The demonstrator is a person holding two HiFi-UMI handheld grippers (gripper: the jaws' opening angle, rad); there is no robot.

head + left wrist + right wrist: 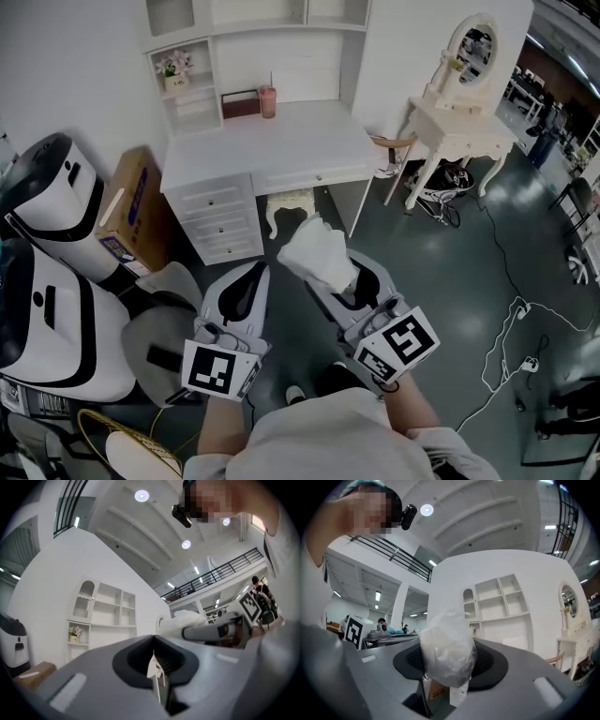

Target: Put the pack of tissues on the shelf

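Straight ahead of the left tongs (246,281) and right tongs (354,274) stands a white tabletop (300,141). A pink cup (268,101) and a dark box (241,103) sit at its far edge. A flower pot (174,70) stands on the shelf (190,92) above. On the floor (450,281), a white cable (518,307) lies right of the right tongs and a cardboard box (131,211) stands left of the left tongs.

white crinkly pack of tissues (317,249), clamped in the right gripper (328,272), well apart from the white shelf (281,24).
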